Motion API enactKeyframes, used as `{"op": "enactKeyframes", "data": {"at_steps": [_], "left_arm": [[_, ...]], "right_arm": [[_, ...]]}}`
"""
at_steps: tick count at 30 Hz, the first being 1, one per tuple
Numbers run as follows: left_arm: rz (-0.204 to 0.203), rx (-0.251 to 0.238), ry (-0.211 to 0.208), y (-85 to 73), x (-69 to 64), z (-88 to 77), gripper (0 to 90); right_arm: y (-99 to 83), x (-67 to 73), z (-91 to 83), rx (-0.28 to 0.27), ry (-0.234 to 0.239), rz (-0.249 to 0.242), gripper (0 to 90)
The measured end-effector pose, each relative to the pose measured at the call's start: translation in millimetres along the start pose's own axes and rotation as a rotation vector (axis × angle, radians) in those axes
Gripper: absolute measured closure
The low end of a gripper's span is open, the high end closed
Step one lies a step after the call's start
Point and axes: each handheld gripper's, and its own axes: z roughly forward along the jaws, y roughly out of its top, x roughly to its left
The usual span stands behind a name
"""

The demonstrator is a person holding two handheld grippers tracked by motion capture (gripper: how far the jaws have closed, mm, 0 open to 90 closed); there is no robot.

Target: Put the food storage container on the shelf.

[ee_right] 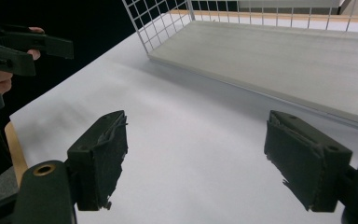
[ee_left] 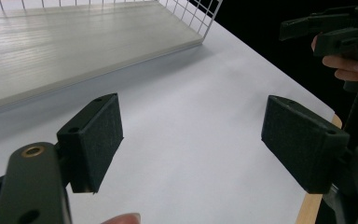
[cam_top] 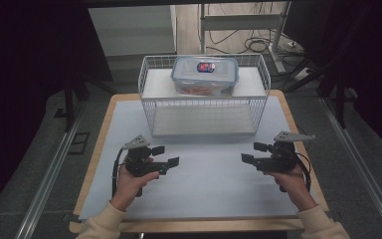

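well back on the table, the clear plastic container (cam_top: pixel 205 75) with its blue-rimmed lid sits on the upper shelf of the white wire rack (cam_top: pixel 149 107), roughly centred, a red and blue label on top. something orange-red shows through its wall; can't tell what. the rack's lower shelf (cam_top: pixel 204 121) is a pale board, seen again in the left gripper view (ee_left: pixel 74 42) and the right gripper view (ee_right: pixel 284 56).

the rack stands at the far middle of the white sheet (cam_top: pixel 204 184) covering the wooden table (cam_top: pixel 102 134); wood shows along the edges.

your left gripper (cam_top: pixel 165 155) hovers over the sheet, near the rack's front left corner, jaws spread wide with nothing between them. in its own view (ee_left: pixel 191 140) the two black pads stand well apart over bare white sheet, and your right hand (ee_left: pixel 349 65) shows far off at the top right.

your right gripper (cam_top: pixel 254 152) mirrors it near the rack's front right corner, jaws likewise wide apart and holding nothing. its own view (ee_right: pixel 196 154) shows frayed pad edges and your left hand (ee_right: pixel 0 77) at the far left.

both hands (cam_top: pixel 132 181) grip the handles from below, cream sleeves (cam_top: pixel 102 221) at the table's near edge. grippers well apart from each other and from the container. cables lie on the floor beyond the table.
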Motion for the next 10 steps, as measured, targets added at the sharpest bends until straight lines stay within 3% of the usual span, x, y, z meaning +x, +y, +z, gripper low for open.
{"op": "enactKeyframes", "data": {"at_steps": [7,10], "left_arm": [[-0.001,-0.011,0.006,-2.6,-0.4,-1.0,19.8],[0.003,-0.023,0.042,-6.3,3.1,-0.2,19.0]], "right_arm": [[-3.5,0.1,-5.0,-0.022,-0.006,-0.018,19.5],[-8.1,-1.6,-7.8,-0.026,-0.019,-0.019,18.5]]}}
